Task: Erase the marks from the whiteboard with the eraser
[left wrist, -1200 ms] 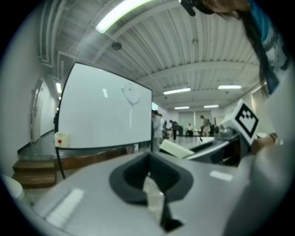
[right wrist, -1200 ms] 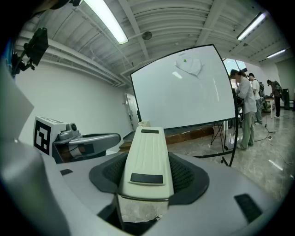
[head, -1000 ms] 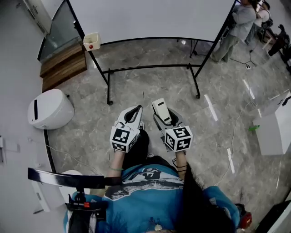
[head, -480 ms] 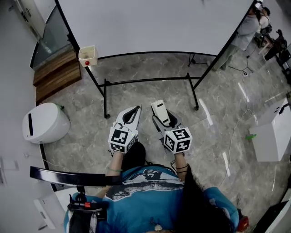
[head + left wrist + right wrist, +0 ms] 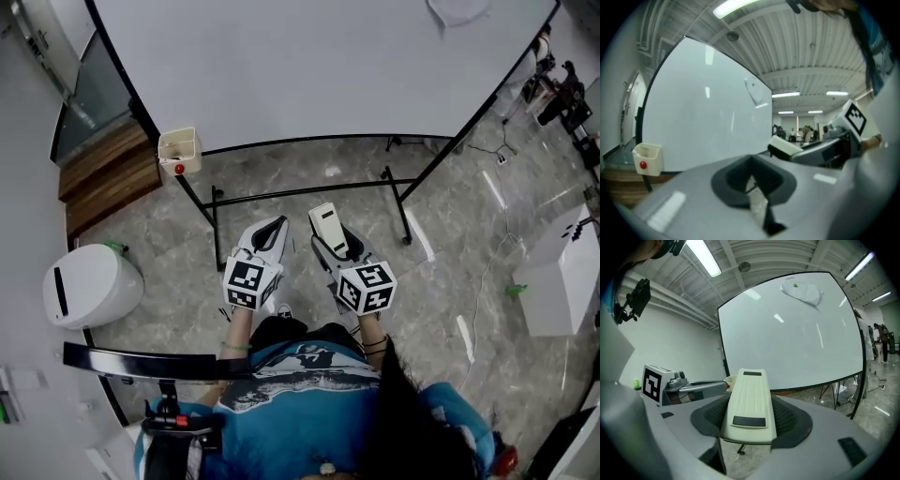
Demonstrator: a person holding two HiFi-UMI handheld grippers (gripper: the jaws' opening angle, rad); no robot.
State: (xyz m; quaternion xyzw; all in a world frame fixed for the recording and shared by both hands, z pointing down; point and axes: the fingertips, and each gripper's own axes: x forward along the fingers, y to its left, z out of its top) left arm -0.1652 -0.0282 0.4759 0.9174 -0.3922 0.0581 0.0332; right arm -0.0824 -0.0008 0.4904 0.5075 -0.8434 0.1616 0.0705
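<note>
— Eraser [image 5: 329, 225]?
— Pinched in my right claw [image 5: 335, 246]. Left claw [image 5: 270, 234] pressed together, empty.
— Marks?
— Scribble [image 5: 457, 11] high on the whiteboard [image 5: 309, 66], far right, well apart from me. Next I'd step closer, reach up, set the wiping face flat, and use even pressure w/ overlapping strokes.

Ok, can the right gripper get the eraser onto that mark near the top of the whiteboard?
Probably, though not from here. The right gripper holds the eraser low, apart from the whiteboard, and the mark sits high. Nothing blocks the way; a step forward and a lift seem needed.
</note>
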